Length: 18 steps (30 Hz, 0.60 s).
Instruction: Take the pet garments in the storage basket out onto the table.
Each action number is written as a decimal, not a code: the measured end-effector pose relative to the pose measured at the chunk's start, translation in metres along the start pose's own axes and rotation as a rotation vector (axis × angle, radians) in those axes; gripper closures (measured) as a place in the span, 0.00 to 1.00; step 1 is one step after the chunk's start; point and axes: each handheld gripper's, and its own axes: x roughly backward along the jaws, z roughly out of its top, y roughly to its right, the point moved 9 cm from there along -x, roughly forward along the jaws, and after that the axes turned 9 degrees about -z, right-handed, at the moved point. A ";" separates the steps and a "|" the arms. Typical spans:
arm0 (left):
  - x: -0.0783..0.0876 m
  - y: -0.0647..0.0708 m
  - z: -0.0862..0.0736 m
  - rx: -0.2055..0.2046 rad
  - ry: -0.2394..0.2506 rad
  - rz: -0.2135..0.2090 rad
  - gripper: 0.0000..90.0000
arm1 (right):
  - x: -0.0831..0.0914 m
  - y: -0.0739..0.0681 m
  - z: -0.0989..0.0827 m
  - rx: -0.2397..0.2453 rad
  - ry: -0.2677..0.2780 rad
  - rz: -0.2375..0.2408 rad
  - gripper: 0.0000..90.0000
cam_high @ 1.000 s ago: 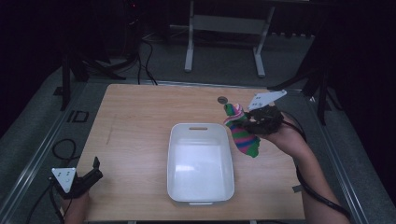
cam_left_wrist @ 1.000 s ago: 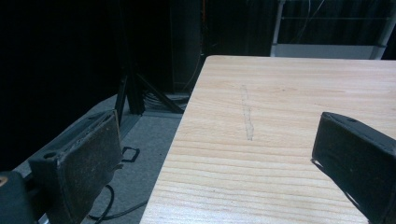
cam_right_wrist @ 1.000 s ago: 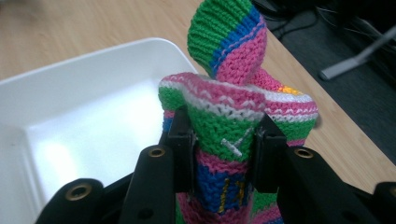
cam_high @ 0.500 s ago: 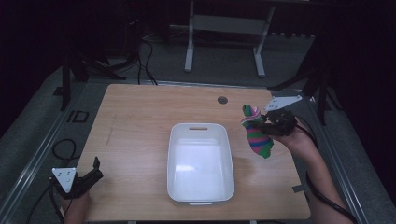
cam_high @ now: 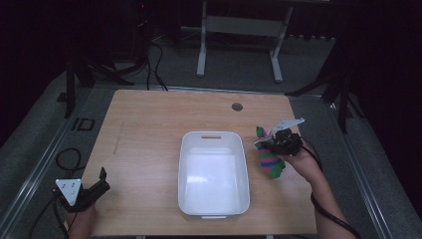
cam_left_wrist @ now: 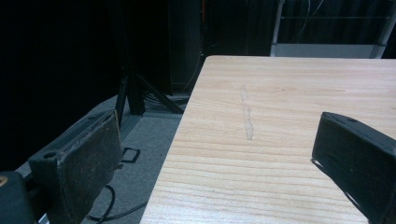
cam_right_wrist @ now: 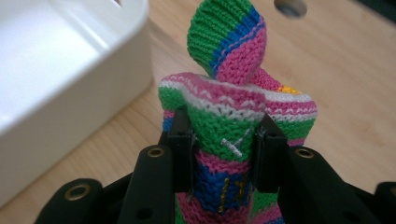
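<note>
A pale wooden table (cam_high: 149,149) with fine straight grain fills the middle of the high view, its corners rounded and a small round grommet hole (cam_high: 237,106) near its far edge. At centre sits a white plastic bin (cam_high: 214,209), a smooth, glossy rectangle with rounded corners, a thick rim and a slot handle at its far end.

To the right of the bin, at centre right of the high view, the right gripper (cam_high: 275,144) pinches a knitted sock (cam_high: 269,160). The sock is chunky, ribbed wool in bands of green, pink, blue and white; it droops from the jaws, and its lower end seems to reach the table just beside the bin's right wall. In the right gripper view the two black jaws press in on the sock (cam_right_wrist: 233,126) from either side, the knit bulging between them, with small yellow and white stitched marks on it and a folded green-and-pink end rising above. The bin's white wall (cam_right_wrist: 93,102) stands at the left of that view.

At the lower left of the high view, the left gripper (cam_high: 101,182) sits at the table's near left corner. In its own view its matte, scuffed black jaws stand wide apart, one over the table (cam_left_wrist: 280,116), one over the grey carpeted floor (cam_left_wrist: 149,135).
</note>
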 end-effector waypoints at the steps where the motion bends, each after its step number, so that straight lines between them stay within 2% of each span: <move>1: 0.000 0.000 0.000 -0.002 0.000 0.000 0.02 | -0.011 0.000 -0.007 -0.008 -0.015 -0.003 0.74; 3: 0.000 0.000 0.000 -0.002 0.000 0.001 0.02 | -0.020 0.000 -0.013 -0.037 -0.024 0.008 0.74; 5: 0.000 0.000 0.000 0.001 0.000 -0.001 0.02 | -0.028 0.000 -0.018 -0.052 -0.037 -0.001 0.74; 8: 0.000 0.000 0.000 0.002 0.000 -0.002 0.02 | -0.033 -0.001 -0.021 -0.060 -0.048 0.008 0.74; 9: 0.000 0.000 0.000 0.001 0.000 -0.002 0.02 | -0.042 -0.004 -0.026 -0.059 -0.065 0.002 0.73; 15: 0.000 0.000 0.000 0.001 0.001 -0.003 0.02 | -0.062 -0.012 -0.036 -0.071 -0.085 -0.003 0.72; 18: 0.000 0.001 0.000 0.000 0.001 -0.004 0.02 | -0.065 -0.013 -0.035 -0.105 -0.079 -0.005 0.71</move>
